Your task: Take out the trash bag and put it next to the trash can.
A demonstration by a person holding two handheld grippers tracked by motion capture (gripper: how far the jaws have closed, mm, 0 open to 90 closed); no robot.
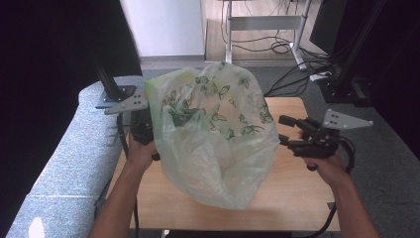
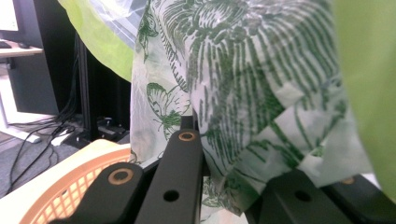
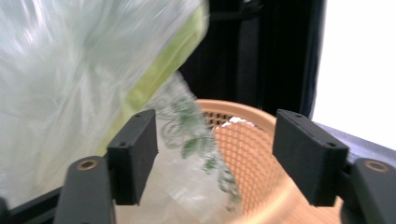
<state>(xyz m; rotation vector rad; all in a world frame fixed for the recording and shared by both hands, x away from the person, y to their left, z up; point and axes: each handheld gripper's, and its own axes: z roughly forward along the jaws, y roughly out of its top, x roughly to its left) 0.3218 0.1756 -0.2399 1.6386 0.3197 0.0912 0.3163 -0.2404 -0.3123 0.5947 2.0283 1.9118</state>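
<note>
From the high view the left gripper (image 1: 144,130) lifts a leaf-printed plastic bag (image 1: 213,134) above the bench (image 1: 297,198) centre, its own view showing it clenched on the film over an orange basket (image 2: 70,186), while the right gripper (image 3: 215,158) gapes released, seemingly ready to spread the bag.

Beyond the wooden desk (image 1: 292,198) there's a grey padded bench (image 1: 64,148) running along the left, a metal desk frame (image 1: 265,22) standing on the floor at the back with black cables (image 1: 285,47) tangled beneath it, and a white wall panel (image 1: 163,27) behind.
</note>
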